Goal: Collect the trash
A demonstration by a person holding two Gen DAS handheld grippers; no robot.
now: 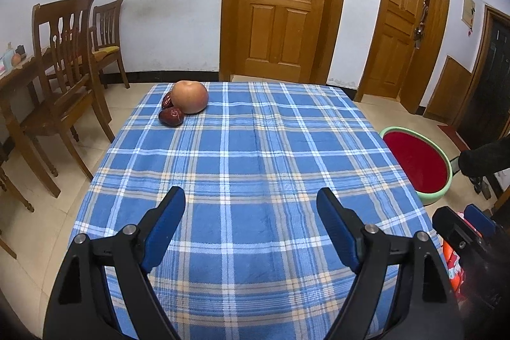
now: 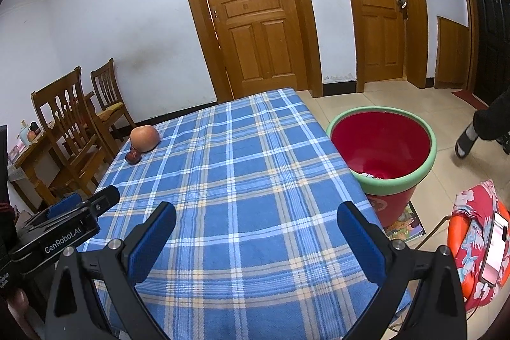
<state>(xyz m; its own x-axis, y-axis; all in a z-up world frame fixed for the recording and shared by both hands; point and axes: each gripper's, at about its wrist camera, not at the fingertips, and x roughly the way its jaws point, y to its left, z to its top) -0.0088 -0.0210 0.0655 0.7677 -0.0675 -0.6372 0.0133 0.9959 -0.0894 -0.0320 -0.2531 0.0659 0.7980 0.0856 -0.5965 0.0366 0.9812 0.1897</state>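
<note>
A red bin with a green rim stands on the floor just right of the table; some scraps lie at its bottom. The same bin shows at the right in the left wrist view. My left gripper is open over the blue plaid cloth near the front edge, nothing between its fingers. My right gripper is open too, empty, over the cloth's front right part. An apple and two dark red dates lie at the table's far left corner, well ahead of both grippers.
Wooden chairs and a side table stand left of the table. Closed wooden doors fill the far wall. A stool with a red floral cushion and a phone stands at the right. A person's leg and sandal are on the floor beyond the bin.
</note>
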